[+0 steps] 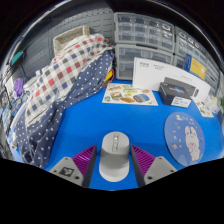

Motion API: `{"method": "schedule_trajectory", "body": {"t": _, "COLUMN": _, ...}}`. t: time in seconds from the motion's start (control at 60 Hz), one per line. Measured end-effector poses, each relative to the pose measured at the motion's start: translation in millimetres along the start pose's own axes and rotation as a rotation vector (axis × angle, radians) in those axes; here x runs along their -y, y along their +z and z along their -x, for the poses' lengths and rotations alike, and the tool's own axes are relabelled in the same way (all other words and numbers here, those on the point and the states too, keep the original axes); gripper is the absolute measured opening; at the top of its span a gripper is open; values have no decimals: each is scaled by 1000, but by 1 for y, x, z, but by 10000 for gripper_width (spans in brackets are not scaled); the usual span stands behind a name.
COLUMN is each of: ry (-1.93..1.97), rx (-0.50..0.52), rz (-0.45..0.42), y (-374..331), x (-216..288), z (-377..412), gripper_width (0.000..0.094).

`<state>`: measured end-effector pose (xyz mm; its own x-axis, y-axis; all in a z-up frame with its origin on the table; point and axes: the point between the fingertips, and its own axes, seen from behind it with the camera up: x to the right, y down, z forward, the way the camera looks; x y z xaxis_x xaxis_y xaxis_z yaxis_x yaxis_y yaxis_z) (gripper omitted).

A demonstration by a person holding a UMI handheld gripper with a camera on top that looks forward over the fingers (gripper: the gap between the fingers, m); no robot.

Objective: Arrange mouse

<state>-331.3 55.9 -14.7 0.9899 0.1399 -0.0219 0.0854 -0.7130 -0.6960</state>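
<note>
Grey plastic computer mouse (114, 157) is observed pinched between the gripper (113, 163) and its purple-padded fingers (84, 157), over a blue table surface (130, 125), near a round cartoon mat (187, 134).

The mouse (113, 157) was pale grey with a smooth, rounded back, its long axis running away from the camera. It rested on the blue worktop (100, 118) near its front edge, between the fingers of the hand-held gripper (113, 163).

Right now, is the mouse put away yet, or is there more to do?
Not yet. The gripper already has the grey mouse between its fingers, apparently gripped, over the blue table. It looks lifted or about to be. Left: setting it down, maybe on the round mouse pad.
</note>
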Motion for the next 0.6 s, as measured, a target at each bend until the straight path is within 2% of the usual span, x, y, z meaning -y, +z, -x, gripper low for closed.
{"method": "schedule_trajectory", "body": {"t": 0.017, "ry": -5, "rx": -4, "rz": 12, "y": 1, "x": -1, "z": -1, "gripper_width": 635}}
{"method": "schedule_trajectory", "body": {"t": 0.067, "ry": -20, "rx": -6, "rz": 26, "y": 2, "x": -2, "z": -2, "gripper_width": 560}}
{"method": "schedule_trajectory", "body": {"t": 0.283, "ry": -36, "rx": 12, "rz": 50, "y": 2, "x": -4, "z": -6, "gripper_width": 357}}
{"method": "schedule_trajectory", "body": {"t": 0.4, "ry": -49, "rx": 42, "rz": 67, "y": 0, "x": -5, "z": -5, "gripper_width": 332}}
{"method": "schedule_trajectory", "body": {"t": 0.467, "ry": -55, "rx": 94, "rz": 69, "y": -6, "x": 3, "z": 2, "gripper_width": 331}}
{"method": "schedule_trajectory", "body": {"t": 0.533, "ry": -91, "rx": 128, "rz": 35, "y": -27, "x": 28, "z": 4, "gripper_width": 332}}
{"method": "schedule_trajectory", "body": {"t": 0.6, "ry": -133, "rx": 129, "rz": -40, "y": -56, "x": 68, "z": -6, "gripper_width": 332}}
